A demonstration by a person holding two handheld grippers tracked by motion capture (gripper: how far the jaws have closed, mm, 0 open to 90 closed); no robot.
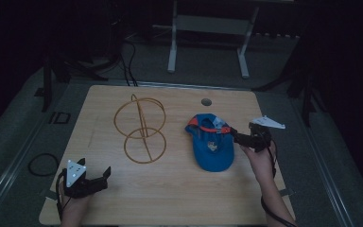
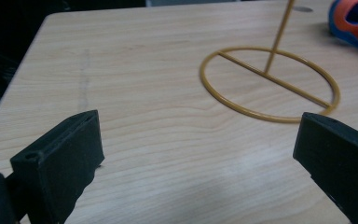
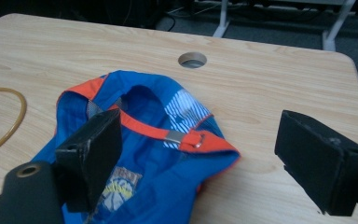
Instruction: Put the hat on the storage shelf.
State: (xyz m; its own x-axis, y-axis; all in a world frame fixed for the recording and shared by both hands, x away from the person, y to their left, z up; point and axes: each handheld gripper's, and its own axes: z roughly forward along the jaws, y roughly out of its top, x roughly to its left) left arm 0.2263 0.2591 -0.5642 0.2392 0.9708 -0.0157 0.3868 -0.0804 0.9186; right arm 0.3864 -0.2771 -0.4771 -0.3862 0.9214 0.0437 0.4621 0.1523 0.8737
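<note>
A blue cap [image 1: 210, 146] with orange trim lies on the wooden table [image 1: 170, 189], right of centre. In the right gripper view the cap [image 3: 168, 177] shows its open underside and orange back strap. My right gripper [image 1: 240, 135] is at the cap's right edge and stands open [image 3: 200, 135], with its left jaw over the fabric and nothing clamped. A yellow wire stand [image 1: 139, 127] with two rings is left of centre. My left gripper [image 1: 96, 176] is open near the front left corner, facing the stand's base ring [image 2: 279, 83], with bare wood between its jaws [image 2: 198, 135].
A round cable hole [image 1: 206, 101] sits in the table behind the cap. Beyond the far edge a white metal frame [image 1: 208, 28] stands on the dark floor. A black cable loop [image 1: 42, 164] lies on the floor at the left. Bare wood spans the front of the table.
</note>
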